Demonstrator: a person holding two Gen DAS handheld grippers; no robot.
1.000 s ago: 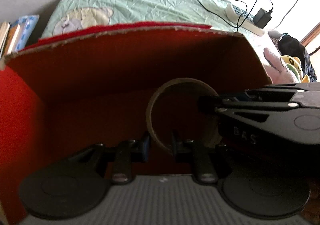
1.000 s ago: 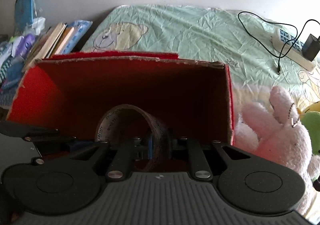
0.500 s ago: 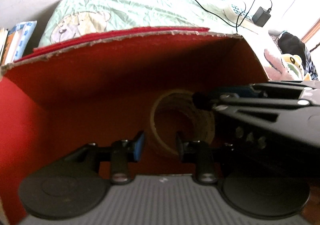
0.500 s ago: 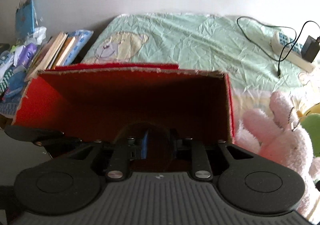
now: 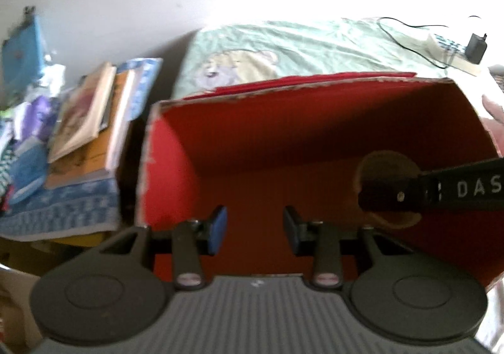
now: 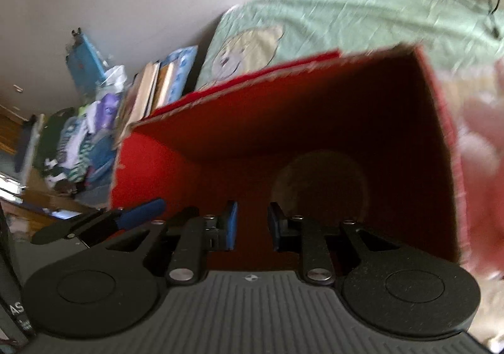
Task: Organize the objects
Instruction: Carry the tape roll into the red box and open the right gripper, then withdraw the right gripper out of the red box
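A brown tape roll lies on the floor of a red cardboard box, near its right wall. My left gripper hangs above the box's front left; its jaws are opening and nothing is between them. From the right, a black finger of the other gripper crosses in front of the roll. In the right wrist view the tape roll sits dark just beyond my right gripper, which is open and empty over the red box. A blue-padded finger of the left gripper shows at the left.
The box stands on a bed with a green bear-print sheet. A stack of books and loose clutter lie left of the box. A power strip with charger and cable is at the far right. A pink plush toy presses against the box's right side.
Both grippers were shut on the tape roll and have let it go. The roll now rests on the box floor. My left gripper pulled back, up and to the left; the right view has tilted.
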